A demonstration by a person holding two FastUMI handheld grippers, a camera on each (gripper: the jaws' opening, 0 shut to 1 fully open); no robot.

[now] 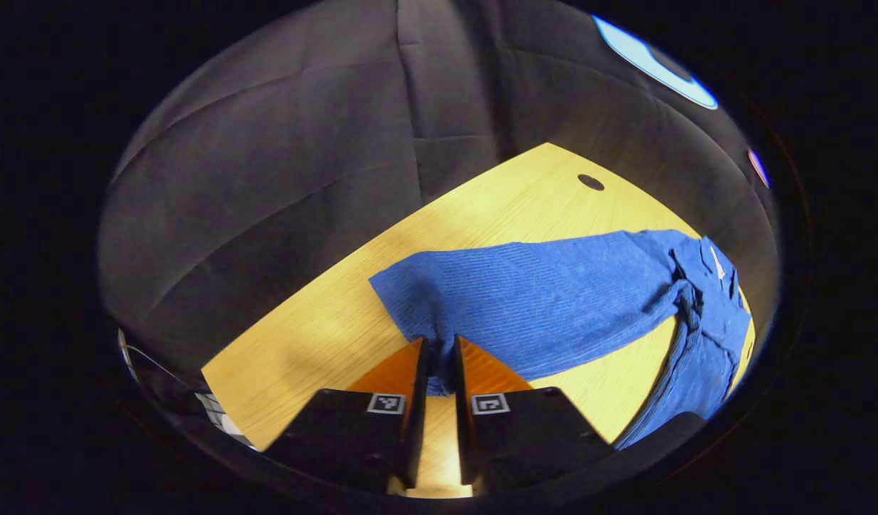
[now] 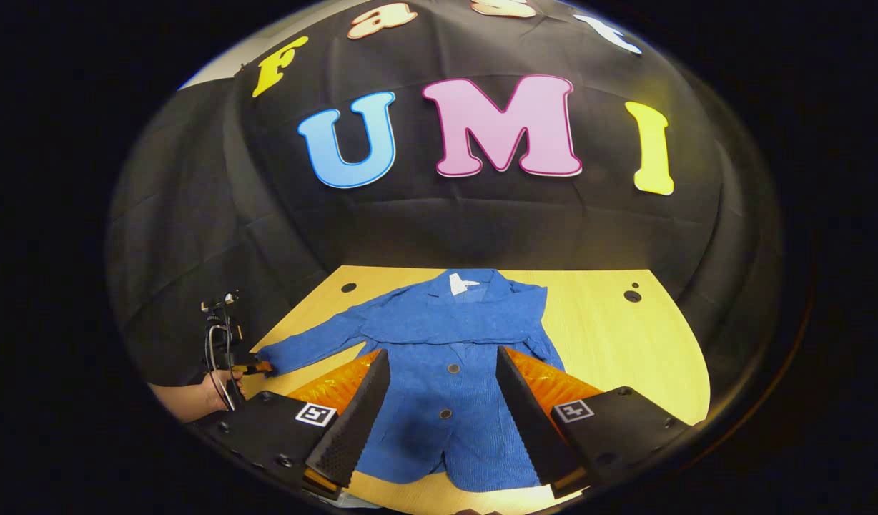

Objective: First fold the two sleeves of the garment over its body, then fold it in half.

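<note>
Right gripper view: one sleeve already lies across the jacket; the left gripper pinches the other cuff (halving remains); right gripper hovers, fingers apart.

Ribbed cloth garment, wood-grain table

— Where does the jacket lie?
— Flat on the table, collar toward the far wall; one sleeve stretches sideways, its cuff apparently pinched by the left gripper.
</note>
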